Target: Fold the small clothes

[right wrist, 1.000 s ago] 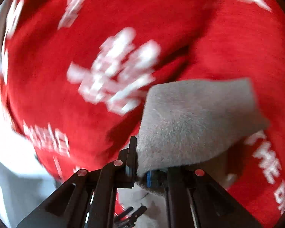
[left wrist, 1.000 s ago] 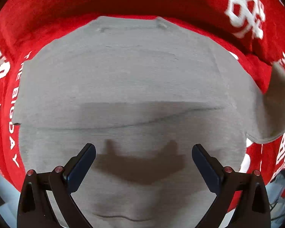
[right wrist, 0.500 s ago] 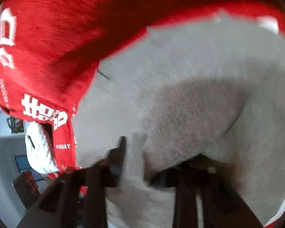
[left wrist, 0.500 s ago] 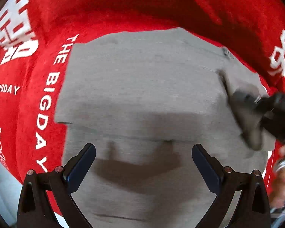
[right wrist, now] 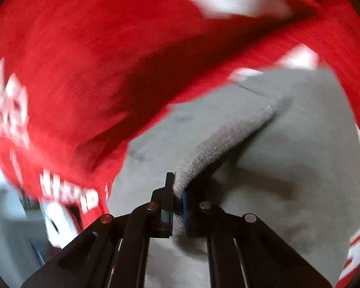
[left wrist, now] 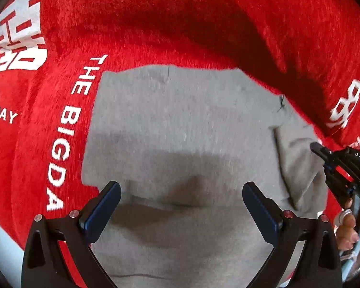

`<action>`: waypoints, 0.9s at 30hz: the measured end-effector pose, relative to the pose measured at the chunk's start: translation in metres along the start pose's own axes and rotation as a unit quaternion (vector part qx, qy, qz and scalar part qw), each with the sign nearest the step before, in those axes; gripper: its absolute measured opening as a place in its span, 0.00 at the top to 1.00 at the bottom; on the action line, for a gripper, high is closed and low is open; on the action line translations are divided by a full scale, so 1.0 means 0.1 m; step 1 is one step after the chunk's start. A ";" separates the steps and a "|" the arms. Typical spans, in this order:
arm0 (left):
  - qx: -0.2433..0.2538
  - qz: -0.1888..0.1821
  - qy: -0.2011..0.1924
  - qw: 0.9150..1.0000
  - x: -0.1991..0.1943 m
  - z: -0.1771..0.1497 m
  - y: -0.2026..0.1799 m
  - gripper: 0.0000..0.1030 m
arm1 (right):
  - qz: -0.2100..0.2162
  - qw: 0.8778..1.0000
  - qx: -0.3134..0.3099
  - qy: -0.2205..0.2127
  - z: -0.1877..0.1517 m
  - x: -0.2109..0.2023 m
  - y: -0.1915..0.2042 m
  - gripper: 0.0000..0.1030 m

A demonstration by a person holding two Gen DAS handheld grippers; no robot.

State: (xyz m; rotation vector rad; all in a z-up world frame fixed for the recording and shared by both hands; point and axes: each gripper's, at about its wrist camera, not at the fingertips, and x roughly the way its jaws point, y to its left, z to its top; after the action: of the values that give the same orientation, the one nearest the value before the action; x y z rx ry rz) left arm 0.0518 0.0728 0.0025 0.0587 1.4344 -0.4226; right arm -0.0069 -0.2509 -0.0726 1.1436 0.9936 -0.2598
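left wrist view: left gripper point(left wrist: 180, 206) jaws spread wide, nothing between the blue pads point(left wrist: 100, 210); both fingers hover over the grey garment point(left wrist: 180, 124), contact with the cloth cannot be told. grey garment lies flat on a red blanket point(left wrist: 156, 24) printed with white lettering reading "the bigda…" along the garment's left edge. a horizontal crease runs across the cloth just ahead of the fingertips, with a shadow band above it. at the garment's right edge a flap of grey fabric is lifted and folded inward, pinched by the right gripper point(left wrist: 324, 158), which enters from the right. a hand point(left wrist: 350, 225) shows at the lower right behind that gripper.

right wrist view: heavy motion blur. right gripper point(right wrist: 177, 206) jaws drawn narrow, clamped on a fold of the grey garment point(right wrist: 228, 139); the held edge rises as a ridge from the fingertips toward upper right, above the flat grey layer point(right wrist: 300, 168). red blanket point(right wrist: 108, 60) fills the upper and left field.
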 end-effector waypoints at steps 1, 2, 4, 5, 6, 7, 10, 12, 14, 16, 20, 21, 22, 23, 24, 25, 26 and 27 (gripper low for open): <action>-0.006 -0.008 -0.003 1.000 -0.02 0.03 0.05 0.02 | 0.002 0.999 -0.041 0.007 -0.06 0.02 0.16 0.94; -0.012 -0.015 -0.006 1.000 -0.05 0.04 0.08 0.02 | 0.002 0.997 -0.079 0.018 -0.09 0.01 0.23 0.94; -0.026 -0.029 -0.013 0.999 -0.09 0.08 0.19 0.02 | -0.002 0.985 -0.162 0.052 -0.31 0.20 0.56 0.94; -0.029 -0.031 -0.014 0.999 -0.09 0.10 0.22 0.02 | -0.007 0.981 -0.185 0.063 -0.40 0.26 0.63 0.94; -0.034 -0.034 -0.015 0.999 -0.09 0.12 0.27 0.02 | -0.020 0.973 -0.216 0.080 -0.52 0.37 0.71 0.94; -0.038 -0.037 -0.016 0.998 -0.09 0.12 0.30 0.02 | -0.033 0.965 -0.240 0.096 -0.63 0.45 0.76 0.94; -0.047 -0.051 -0.007 0.998 -0.04 0.14 0.36 0.02 | -0.080 0.946 -0.279 0.147 -0.89 0.64 0.66 0.90; -0.049 -0.060 0.007 0.997 0.04 0.14 0.36 0.02 | -0.091 0.943 -0.274 0.167 -0.97 0.65 0.57 0.87; -0.044 -0.065 0.015 0.997 0.10 0.12 0.31 0.02 | -0.083 0.949 -0.258 0.162 -0.94 0.53 0.52 0.65; -0.033 -0.070 0.022 0.997 0.17 0.12 0.25 0.02 | -0.081 0.957 -0.232 0.151 -0.90 0.33 0.38 0.50; -0.018 -0.081 0.035 0.996 0.25 0.12 0.10 0.02 | -0.089 0.976 -0.147 0.134 -0.81 -0.05 -0.07 0.50; -0.014 -0.086 0.037 0.996 0.27 0.12 0.06 0.02 | -0.090 0.981 -0.114 0.128 -0.76 -0.17 -0.25 0.50; -0.011 -0.091 0.041 0.995 0.30 0.14 0.02 0.02 | -0.091 0.984 -0.086 0.123 -0.74 -0.27 -0.40 0.50; -0.008 -0.094 0.045 0.995 0.33 0.15 -0.01 0.02 | -0.091 0.988 -0.056 0.115 -0.72 -0.37 -0.56 0.50; -0.007 -0.095 0.050 0.994 0.37 0.16 -0.03 0.02 | -0.087 0.991 -0.020 0.105 -0.70 -0.47 -0.72 0.50; -0.007 -0.092 0.053 0.994 0.40 0.17 -0.05 0.02 | -0.083 0.992 0.010 0.095 -0.69 -0.56 -0.85 0.50; -0.008 -0.090 0.056 0.994 0.44 0.17 -0.05 0.02 | -0.078 0.993 0.044 0.081 -0.68 -0.64 -1.00 0.50; -0.010 -0.090 0.058 0.994 0.45 0.17 -0.05 0.02 | -0.068 0.992 0.078 0.066 -0.68 -0.72 -1.15 0.50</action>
State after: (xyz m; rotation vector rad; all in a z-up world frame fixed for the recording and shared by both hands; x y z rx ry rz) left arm 0.0701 0.0515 -0.0376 -0.0637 1.5647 -0.5598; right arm -0.1562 -0.2652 -0.0946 1.2488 1.1879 -0.3808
